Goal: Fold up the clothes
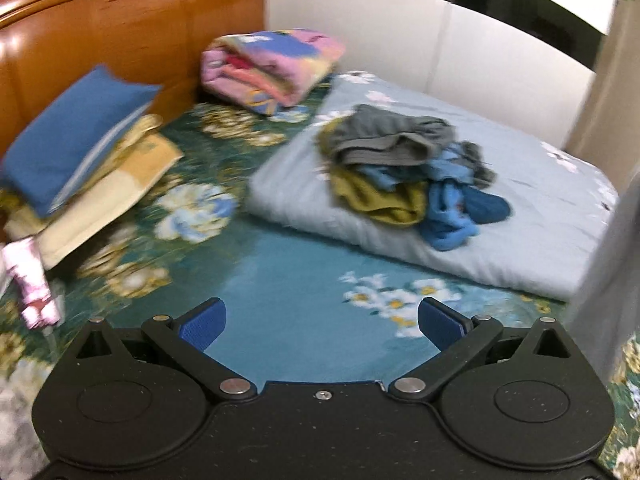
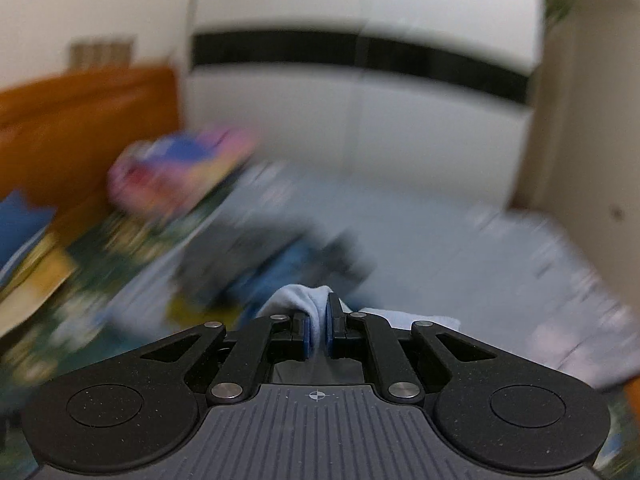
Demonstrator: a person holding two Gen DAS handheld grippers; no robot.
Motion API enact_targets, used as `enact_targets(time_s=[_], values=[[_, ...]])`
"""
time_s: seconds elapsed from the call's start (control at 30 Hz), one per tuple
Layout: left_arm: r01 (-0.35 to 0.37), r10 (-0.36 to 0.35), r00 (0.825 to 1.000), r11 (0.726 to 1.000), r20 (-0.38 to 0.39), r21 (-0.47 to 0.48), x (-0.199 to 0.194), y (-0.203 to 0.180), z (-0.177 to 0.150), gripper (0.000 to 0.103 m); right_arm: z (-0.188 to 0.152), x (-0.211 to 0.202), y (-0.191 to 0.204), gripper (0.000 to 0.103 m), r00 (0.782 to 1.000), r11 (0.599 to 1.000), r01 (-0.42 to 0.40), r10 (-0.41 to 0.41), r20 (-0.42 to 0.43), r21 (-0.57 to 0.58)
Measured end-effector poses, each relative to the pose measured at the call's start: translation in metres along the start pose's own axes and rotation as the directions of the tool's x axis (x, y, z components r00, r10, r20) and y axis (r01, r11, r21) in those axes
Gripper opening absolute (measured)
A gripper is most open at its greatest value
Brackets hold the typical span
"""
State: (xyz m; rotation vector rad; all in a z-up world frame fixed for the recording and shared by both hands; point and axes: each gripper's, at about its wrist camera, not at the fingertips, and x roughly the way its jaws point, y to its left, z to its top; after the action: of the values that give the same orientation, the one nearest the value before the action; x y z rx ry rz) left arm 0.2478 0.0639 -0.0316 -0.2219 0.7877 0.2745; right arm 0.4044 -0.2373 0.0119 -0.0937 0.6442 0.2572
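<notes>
Left gripper [image 1: 322, 322]: jaws standing wide apart, nothing between the blue pads [image 1: 202, 326]; it is hanging above the teal floral bedspread [image 1: 280, 280].

Left wrist view, places given from the folded pale-blue quilt [image 1: 540, 220]:
- Pile of clothes [image 1: 404, 176]: grey, olive and blue garments lying crumpled on top of the quilt, toward its left half.
- Pink patterned blanket [image 1: 272, 68]: folded, sitting beyond the quilt's far-left corner, near the wooden headboard [image 1: 120, 28].
- Blue pillow [image 1: 76, 140]: well left of the quilt, leaning on a yellow pillow [image 1: 120, 184] against the headboard.
- White wardrobe [image 1: 400, 32]: standing behind the quilt.
- Grey cloth: hanging at the picture's right edge, in front of the quilt's near-right corner.

Right gripper [image 2: 319, 316]: jaws nearly closed, pinching a fold of pale-blue garment [image 2: 296, 298] that is bunching up over the fingertips and spilling to both sides.

Right wrist view, heavily blurred: the quilt [image 2: 440, 248] is lying ahead of the gripper, the dark clothes pile [image 2: 256, 264] on its left part, just beyond the held garment; the pink blanket [image 2: 180, 168] and headboard [image 2: 80, 128] farther left.
</notes>
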Motion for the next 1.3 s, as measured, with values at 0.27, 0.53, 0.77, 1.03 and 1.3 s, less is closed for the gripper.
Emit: enact_targets(time_s=[0.27, 0.53, 0.77, 1.03, 1.3], values=[[-0.156, 0.139, 0.984, 0.973, -0.109, -0.171, -0.003, 0.067, -0.028, 0.101, 0.0, 0.06, 0.128, 0.006, 0.961, 0.973, -0.221, 0.207, -0.182, -0.064], [-0.162, 0.126, 0.977, 0.964, -0.175, -0.21, 0.02, 0.085, -0.029, 0.101, -0.022, 0.107, 0.191, 0.017, 0.91, 0.951, -0.236, 0.144, -0.388, -0.201], [-0.096, 0.058, 0.977, 0.979, -0.207, -0.179, 0.056, 0.071, -0.013, 0.101, -0.021, 0.087, 0.179, 0.052, 0.934, 0.936, -0.276, 0.209, -0.289, -0.216], [0.071, -0.074, 0.955, 0.997, -0.288, -0.023, 0.115, 0.014, -0.001, 0.101, -0.039, 0.083, 0.088, 0.081, 0.964, 0.995, -0.069, 0.046, -0.262, -0.078], [0.148, -0.11, 0.918, 0.986, -0.381, 0.071, 0.19, -0.041, -0.01, 0.101, -0.119, 0.112, 0.044, 0.081, 0.855, 0.994, 0.105, -0.082, -0.512, 0.015]])
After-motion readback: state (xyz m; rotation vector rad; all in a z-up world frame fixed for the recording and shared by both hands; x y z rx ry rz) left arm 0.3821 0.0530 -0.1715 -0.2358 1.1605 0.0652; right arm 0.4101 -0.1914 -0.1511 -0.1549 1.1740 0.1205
